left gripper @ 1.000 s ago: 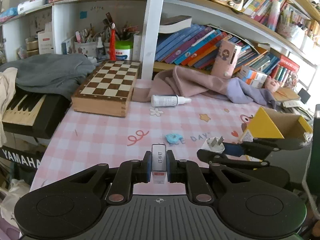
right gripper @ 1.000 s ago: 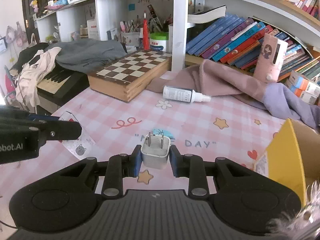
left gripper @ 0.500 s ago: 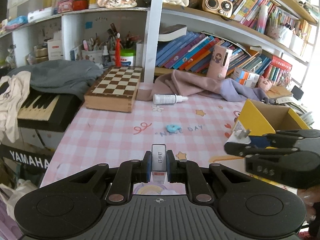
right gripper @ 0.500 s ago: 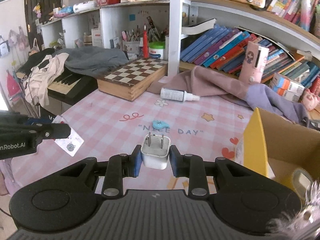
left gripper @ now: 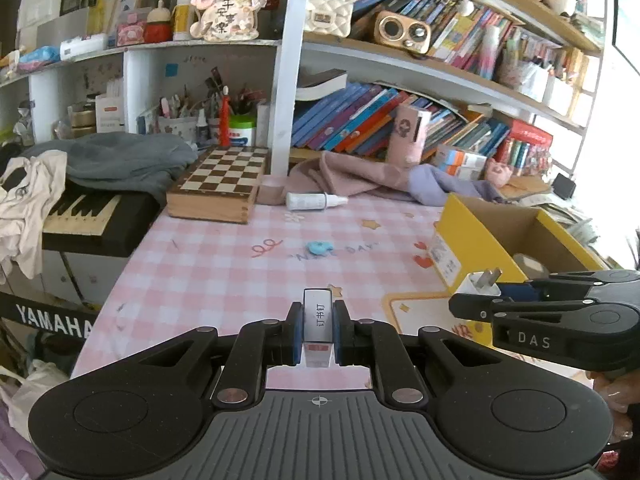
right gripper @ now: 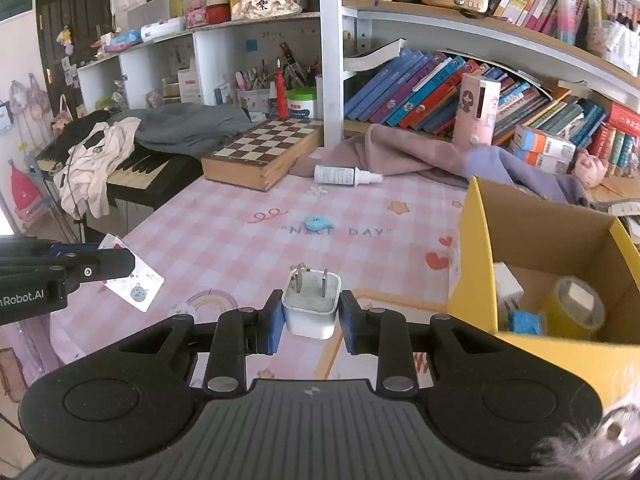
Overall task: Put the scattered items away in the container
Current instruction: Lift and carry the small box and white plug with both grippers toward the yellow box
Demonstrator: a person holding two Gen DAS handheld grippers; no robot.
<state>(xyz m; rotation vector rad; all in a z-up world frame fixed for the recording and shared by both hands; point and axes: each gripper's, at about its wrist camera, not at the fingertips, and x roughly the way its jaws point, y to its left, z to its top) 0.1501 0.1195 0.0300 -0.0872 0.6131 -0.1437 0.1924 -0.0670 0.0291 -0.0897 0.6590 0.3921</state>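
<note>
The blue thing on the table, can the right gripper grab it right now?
Probably not yet. The right gripper is shut on a white plug adapter, so its jaws are full. Otherwise nothing blocks the blue clip lying alone on the pink tablecloth.

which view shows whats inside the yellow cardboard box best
The right wrist view: the yellow cardboard box opens toward it, showing a yellow tape roll and a blue item inside. The left wrist view shows mostly its outer wall and little of the contents.
</note>
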